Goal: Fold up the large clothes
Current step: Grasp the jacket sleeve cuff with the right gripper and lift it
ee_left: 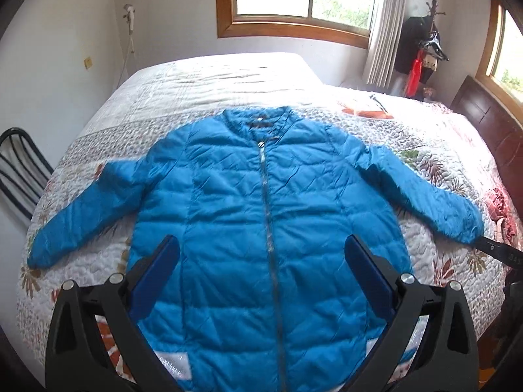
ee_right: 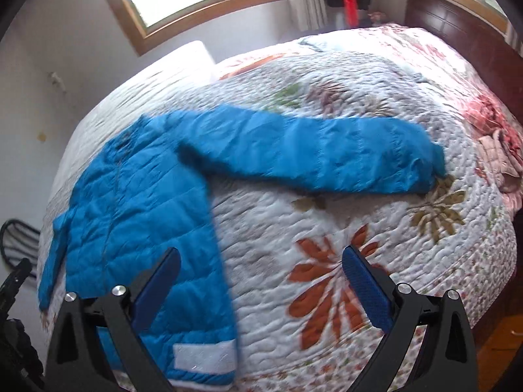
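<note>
A blue quilted jacket [ee_left: 261, 202] lies flat and zipped on the bed, collar toward the window, both sleeves spread outward. My left gripper [ee_left: 261, 245] is open and empty, hovering over the jacket's lower front. My right gripper [ee_right: 261, 254] is open and empty, above the quilt beside the jacket's right side; the right sleeve [ee_right: 327, 153] stretches across ahead of it. In the right wrist view the jacket body [ee_right: 130, 202] lies to the left. A part of the right gripper [ee_left: 497, 250] shows near the right cuff in the left wrist view.
The bed carries a white floral quilt [ee_right: 359, 228]. A dark wooden headboard [ee_left: 490, 124] is at the right, a black metal chair [ee_left: 19, 166] at the left, and a coat rack with clothes [ee_left: 421, 49] near the window. Pink cloth [ee_right: 500, 153] lies by the headboard.
</note>
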`<state>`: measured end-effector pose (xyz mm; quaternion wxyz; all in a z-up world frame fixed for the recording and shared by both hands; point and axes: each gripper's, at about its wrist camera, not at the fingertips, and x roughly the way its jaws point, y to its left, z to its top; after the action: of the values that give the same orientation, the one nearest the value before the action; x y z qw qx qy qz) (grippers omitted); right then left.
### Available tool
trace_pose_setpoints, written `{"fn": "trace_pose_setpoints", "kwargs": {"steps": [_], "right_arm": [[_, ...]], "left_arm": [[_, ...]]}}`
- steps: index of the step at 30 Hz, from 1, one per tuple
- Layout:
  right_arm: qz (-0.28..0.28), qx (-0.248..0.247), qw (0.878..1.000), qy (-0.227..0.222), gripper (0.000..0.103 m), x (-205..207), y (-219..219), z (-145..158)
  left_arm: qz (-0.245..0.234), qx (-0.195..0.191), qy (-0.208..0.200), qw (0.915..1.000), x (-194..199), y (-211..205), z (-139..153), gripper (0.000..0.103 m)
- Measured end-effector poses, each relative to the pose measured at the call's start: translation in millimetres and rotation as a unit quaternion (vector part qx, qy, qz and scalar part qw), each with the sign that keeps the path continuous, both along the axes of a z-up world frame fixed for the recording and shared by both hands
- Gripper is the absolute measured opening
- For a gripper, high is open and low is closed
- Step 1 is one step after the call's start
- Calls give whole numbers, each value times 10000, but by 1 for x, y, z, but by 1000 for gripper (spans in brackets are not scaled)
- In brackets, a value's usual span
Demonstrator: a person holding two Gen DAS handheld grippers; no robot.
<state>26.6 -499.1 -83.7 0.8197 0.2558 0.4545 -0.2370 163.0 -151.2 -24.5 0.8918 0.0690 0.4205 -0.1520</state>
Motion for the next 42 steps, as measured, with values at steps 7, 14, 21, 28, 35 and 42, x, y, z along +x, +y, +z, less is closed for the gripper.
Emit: {"fn": "trace_pose_setpoints", "kwargs": {"steps": [7, 14, 21, 28, 35, 42], "right_arm": [[-652, -57, 9969, 441, 99, -8, -124, -39], [-497, 155, 9937, 988, 97, 5, -187, -89], [-530, 673, 9898, 1136, 97, 4, -234, -123], [-316, 1029, 9884, 1075, 83, 15, -237, -144], [-335, 1190, 9912, 472, 43, 10, -230, -114], [273, 1358, 9883, -633, 41, 38, -193, -52]], "left_arm": [[-415, 2, 242, 9988, 69, -108, -27, 100], [-664, 328, 773, 9943, 95, -191, -95, 99], [-614, 405, 1133, 9908, 115, -224, -129, 93], [-562, 397, 1655, 9838, 131, -228, -159, 77], [-635, 335, 1677, 9832, 133, -222, -162, 83], [-657, 269, 1668, 9834, 133, -208, -154, 83]]}}
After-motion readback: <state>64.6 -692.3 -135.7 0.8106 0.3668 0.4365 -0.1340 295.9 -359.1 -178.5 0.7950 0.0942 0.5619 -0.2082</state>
